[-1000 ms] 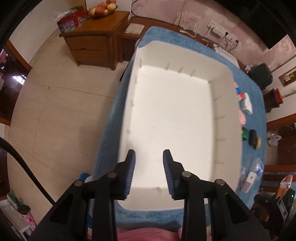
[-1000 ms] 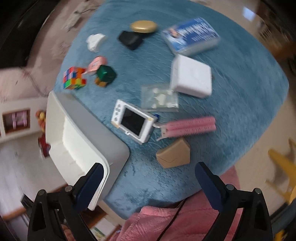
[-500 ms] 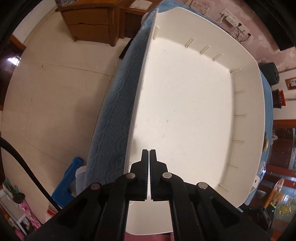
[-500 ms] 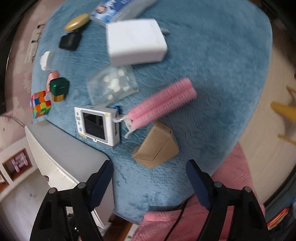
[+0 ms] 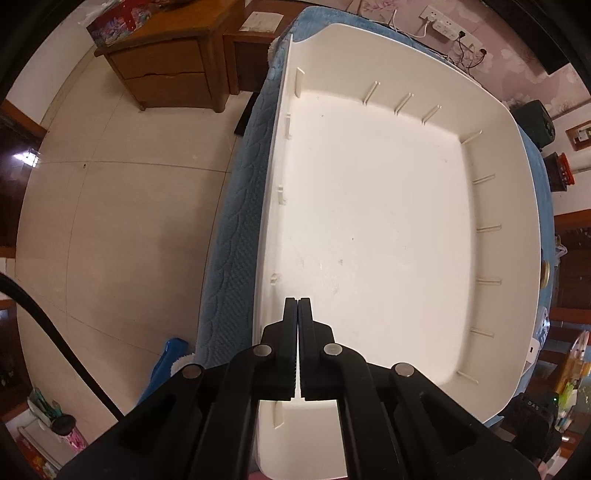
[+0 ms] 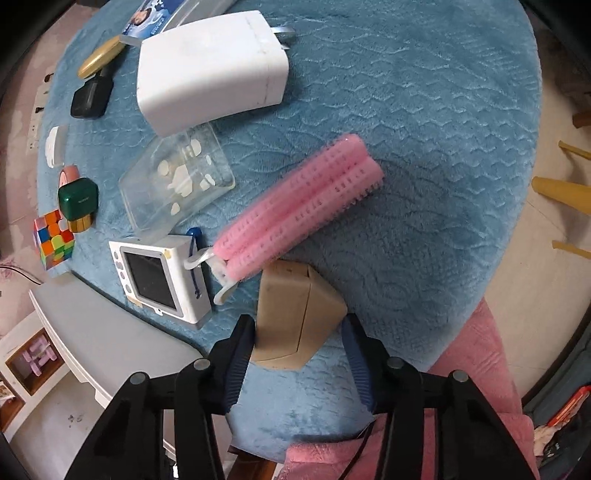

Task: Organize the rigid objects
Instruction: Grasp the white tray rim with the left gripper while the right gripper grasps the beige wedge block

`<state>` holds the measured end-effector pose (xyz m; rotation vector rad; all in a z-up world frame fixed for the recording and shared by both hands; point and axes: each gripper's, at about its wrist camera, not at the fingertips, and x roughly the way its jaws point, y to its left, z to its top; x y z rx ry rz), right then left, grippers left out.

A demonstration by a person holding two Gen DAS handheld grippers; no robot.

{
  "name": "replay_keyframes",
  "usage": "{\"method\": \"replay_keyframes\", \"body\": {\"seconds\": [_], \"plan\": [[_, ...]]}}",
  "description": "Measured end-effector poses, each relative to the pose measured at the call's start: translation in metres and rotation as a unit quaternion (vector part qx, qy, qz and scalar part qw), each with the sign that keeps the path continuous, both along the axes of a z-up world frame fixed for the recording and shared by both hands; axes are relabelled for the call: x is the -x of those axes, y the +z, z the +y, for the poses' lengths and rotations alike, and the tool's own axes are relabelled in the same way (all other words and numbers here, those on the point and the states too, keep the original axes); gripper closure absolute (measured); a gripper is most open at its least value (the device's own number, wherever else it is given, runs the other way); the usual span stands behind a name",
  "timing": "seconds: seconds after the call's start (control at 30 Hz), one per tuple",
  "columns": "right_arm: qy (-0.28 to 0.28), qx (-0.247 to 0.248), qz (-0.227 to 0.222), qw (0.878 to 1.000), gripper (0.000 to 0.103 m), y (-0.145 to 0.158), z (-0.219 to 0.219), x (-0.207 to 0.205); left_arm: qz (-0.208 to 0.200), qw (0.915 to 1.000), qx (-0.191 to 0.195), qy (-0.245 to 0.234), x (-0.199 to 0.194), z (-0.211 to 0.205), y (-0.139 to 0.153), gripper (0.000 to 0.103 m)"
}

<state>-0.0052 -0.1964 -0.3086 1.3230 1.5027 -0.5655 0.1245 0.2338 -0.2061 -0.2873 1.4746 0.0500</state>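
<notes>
Since the earlier frames your left gripper (image 5: 297,306) went from spread to pressed together w/ nothing between the pads, and dropped closer over the white bin (image 5: 517,206); your right gripper (image 6: 299,332) came down from high over the blue mat (image 6: 424,110) and now straddles the tan box (image 6: 295,317). Right jaws are closing: box sits between them, left pad about touching its side, right pad just beside it w/ a sliver of gap, so no firm pinch yet imo. Progress: basically zero. Bin is bare in the left wrist view, nothing sorted into it. Everything is out on the mat: tan box at near edge, pink roller comb (image 6: 299,206) just beyond it, touching or nearly so, small white screen gadget (image 6: 162,280) to the left of the box next to the bin's grey outer wall (image 6: 103,339), clear plastic case (image 6: 177,181) beyond that, big white charger block (image 6: 210,66) farther off, then green cube thing (image 6: 78,195), Rubik's cube (image 6: 53,238), black pouch (image 6: 90,98), gold oval (image 6: 99,61), white bit (image 6: 55,146) and blue packet (image 6: 159,22) along far left. Looks like you're on the first pick, approx. 11 items left to go. Pink fabric (image 6: 476,369) at near edge prob. your clothing. Watch the comb, it may drag when the box lifts.
</notes>
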Motion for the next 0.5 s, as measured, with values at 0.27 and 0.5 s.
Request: {"method": "replay_keyframes", "body": {"seconds": [0.27,0.5], "plan": [[0.016,0.004,-0.019,1.0,0.06,0.007,0.013,-0.007,0.002,0.9997,-0.006,-0.024,-0.007,-0.004,0.001,0.103],[0.063,0.042,-0.06,0.995,0.061,0.045,0.03,-0.022,0.005,0.9995,-0.001,-0.032,-0.011,-0.007,-0.001,0.103]]}}
